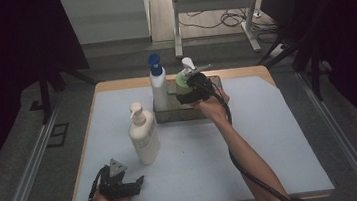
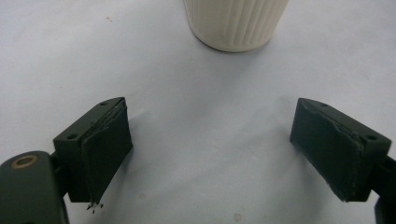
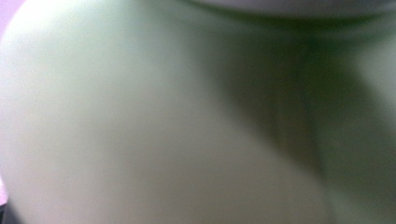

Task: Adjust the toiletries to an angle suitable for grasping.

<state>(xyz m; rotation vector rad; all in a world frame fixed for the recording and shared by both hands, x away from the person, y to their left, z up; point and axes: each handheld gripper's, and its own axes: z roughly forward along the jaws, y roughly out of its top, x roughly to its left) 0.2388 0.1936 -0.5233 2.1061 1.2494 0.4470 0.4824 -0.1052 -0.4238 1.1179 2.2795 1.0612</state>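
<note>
Nearest, the left tool [image 1: 134, 181] rests on the desk [image 1: 270, 136], jaws wide and empty — its own view shows the cream bottle's [image 2: 235, 23] ribbed base. Beyond that bottle, the right tool [image 1: 190, 90] grips the green bottle [image 1: 181, 81] in the tray [image 1: 214, 81], beside the blue-pump bottle [image 1: 158, 85].

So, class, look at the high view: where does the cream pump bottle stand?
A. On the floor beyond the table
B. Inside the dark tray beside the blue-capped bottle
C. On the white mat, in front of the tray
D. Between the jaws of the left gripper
C: the cream pump bottle stands upright on the white mat, nearer the person than the tray, and apart from the left gripper.
</note>
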